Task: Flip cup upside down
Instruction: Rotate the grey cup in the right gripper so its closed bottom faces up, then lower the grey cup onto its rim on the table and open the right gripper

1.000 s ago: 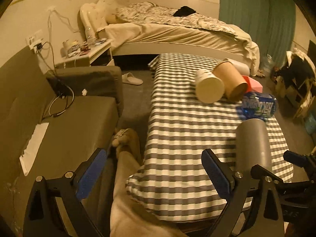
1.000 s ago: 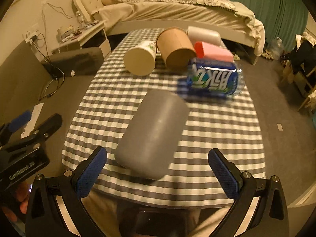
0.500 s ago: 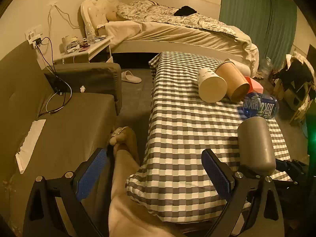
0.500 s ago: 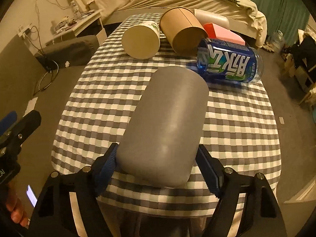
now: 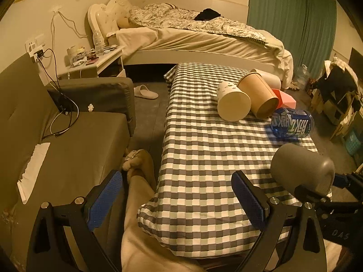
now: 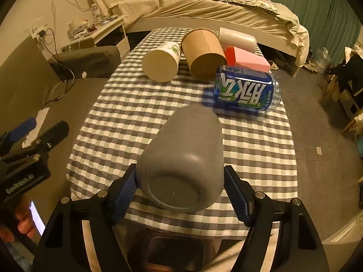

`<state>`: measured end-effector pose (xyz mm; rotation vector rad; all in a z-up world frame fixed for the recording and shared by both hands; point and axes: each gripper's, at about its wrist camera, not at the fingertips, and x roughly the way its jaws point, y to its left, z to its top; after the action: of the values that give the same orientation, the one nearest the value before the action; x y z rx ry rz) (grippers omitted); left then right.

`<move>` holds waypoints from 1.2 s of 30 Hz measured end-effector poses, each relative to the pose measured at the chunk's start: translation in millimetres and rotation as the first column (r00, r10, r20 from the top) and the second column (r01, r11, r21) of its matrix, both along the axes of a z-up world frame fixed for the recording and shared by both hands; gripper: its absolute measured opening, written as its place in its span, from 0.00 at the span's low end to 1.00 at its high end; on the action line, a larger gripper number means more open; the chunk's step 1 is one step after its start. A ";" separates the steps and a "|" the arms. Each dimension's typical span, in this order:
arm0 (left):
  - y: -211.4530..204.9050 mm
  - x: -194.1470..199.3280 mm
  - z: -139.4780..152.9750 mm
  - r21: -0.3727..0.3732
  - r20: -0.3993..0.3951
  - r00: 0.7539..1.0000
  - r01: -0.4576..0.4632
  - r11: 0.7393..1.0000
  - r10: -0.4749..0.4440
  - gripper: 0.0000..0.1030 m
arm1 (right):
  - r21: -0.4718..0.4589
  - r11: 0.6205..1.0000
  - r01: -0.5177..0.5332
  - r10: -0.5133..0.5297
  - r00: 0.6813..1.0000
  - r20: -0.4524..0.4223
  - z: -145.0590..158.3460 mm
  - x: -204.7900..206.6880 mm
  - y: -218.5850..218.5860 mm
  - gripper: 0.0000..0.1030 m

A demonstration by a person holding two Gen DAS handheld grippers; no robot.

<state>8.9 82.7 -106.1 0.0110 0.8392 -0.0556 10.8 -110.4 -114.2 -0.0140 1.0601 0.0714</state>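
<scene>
The grey cup (image 6: pixel 181 158) sits clamped between the right gripper's (image 6: pixel 180 190) blue ribbed fingers (image 6: pixel 123 195), which press on opposite sides of its wall close to the base. It is tilted, its flat round base turned toward the right wrist camera and its body pointing away over the near part of the bench (image 6: pixel 127 104). In the left wrist view the same cup (image 5: pixel 301 170) appears raised above the bench's near right corner, rounded end up and to the right, with the right gripper's dark frame under it. Whether its far end touches the cloth cannot be told.

The cup is matte, smooth and slightly tapered, with rounded shoulders and a small dot at the centre of its base.

The left gripper (image 5: pixel 179 201) hangs at the bench's near left edge, its fingers (image 5: pixel 104 199) spread wide with nothing between them; the pads are blue and finely textured on black arms.

The bench wears a grey-and-white checked cloth that drapes over the front edge. At its far end lie a white paper cup (image 6: pixel 162 64) on its side, bottom toward the camera, and just beside it a brown cardboard tub (image 6: pixel 203 54), also on its side. Behind these are a pale cylinder (image 6: pixel 237 39) and a pink box (image 6: pixel 249 60) with a red end. A clear plastic bottle (image 6: pixel 247 90) with a glossy blue label lies on its side just beyond the grey cup.
</scene>
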 end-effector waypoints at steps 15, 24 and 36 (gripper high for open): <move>-0.3 3.0 -5.4 -0.001 -0.023 1.000 -0.002 1.000 0.002 0.97 | 0.023 0.999 -0.035 0.034 0.999 0.036 8.7 16.7 -2.8 0.69; -1.3 18.1 -0.7 -0.005 -0.024 1.000 -0.018 1.000 0.018 0.97 | 0.073 0.996 -0.049 0.039 0.991 0.130 18.7 30.3 -6.8 0.69; -3.8 38.4 -2.9 0.002 -0.045 0.998 -0.054 0.999 0.054 0.97 | 0.062 0.995 -0.082 0.067 0.974 0.216 -2.0 71.4 5.8 0.69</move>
<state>47.3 78.8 -109.0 -0.0118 0.8841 -0.0050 82.3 -104.6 -116.3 0.0021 0.8414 0.1712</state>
